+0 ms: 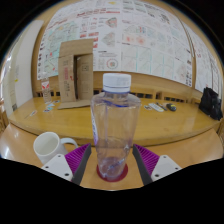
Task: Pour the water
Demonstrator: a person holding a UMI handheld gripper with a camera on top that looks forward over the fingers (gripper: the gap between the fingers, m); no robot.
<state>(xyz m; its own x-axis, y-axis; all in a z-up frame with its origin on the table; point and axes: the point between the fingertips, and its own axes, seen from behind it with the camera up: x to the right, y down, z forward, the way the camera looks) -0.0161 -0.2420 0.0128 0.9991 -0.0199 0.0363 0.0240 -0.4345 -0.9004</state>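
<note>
A clear plastic water bottle (115,118) with a white cap stands upright on a red round coaster (113,173) on the wooden table (60,120). It holds some water in its lower part. My gripper (113,152) is open, and the bottle stands between the fingers with a small gap at each side. The magenta pads (82,158) flank the bottle's lower part. A white mug (48,146) stands on the table just to the left of the left finger, with its handle towards the bottle.
A cardboard box (75,72) stands at the far left of the table, with a small bottle (46,96) beside it. Small items (160,105) lie at the far right near a black bag (210,102). Posters (130,35) cover the wall beyond.
</note>
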